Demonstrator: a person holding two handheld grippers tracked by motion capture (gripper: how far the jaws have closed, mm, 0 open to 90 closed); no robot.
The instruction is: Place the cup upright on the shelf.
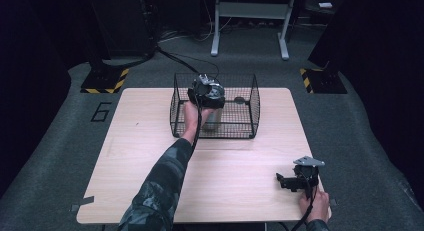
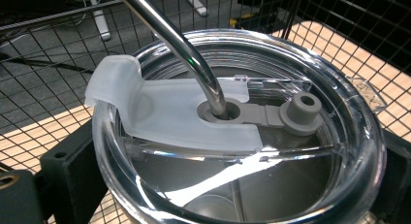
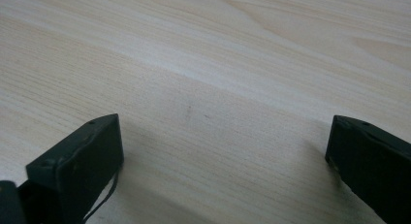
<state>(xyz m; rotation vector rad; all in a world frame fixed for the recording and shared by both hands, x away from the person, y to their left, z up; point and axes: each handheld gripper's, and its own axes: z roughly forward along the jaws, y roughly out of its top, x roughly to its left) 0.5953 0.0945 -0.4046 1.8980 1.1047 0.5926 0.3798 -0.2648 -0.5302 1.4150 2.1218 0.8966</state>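
Note:
A steel tumbler (image 1: pixel 212 120) stands upright inside a black wire basket (image 1: pixel 254 107) at the far middle of the table. In the left gripper view its clear lid (image 2: pixel 339 103) has a frosted slider (image 2: pixel 169 112) and a bent metal straw (image 2: pixel 184 44) through the centre hole. My left gripper (image 1: pixel 206 91) is over the tumbler from above, and its jaws press the lid's rim on both sides, shut on it (image 2: pixel 232 185). My right gripper (image 1: pixel 289 181) rests low on the table near the front right corner, and its jaws stand wide apart, open (image 3: pixel 223 151), with bare wood between them.
The basket's wire walls (image 2: pixel 58 64) closely surround the tumbler. The light wooden table (image 1: pixel 150 141) stands on grey carpet. A white metal frame (image 1: pixel 250 21) and hazard-striped stand bases (image 1: pixel 105 81) are beyond the far edge.

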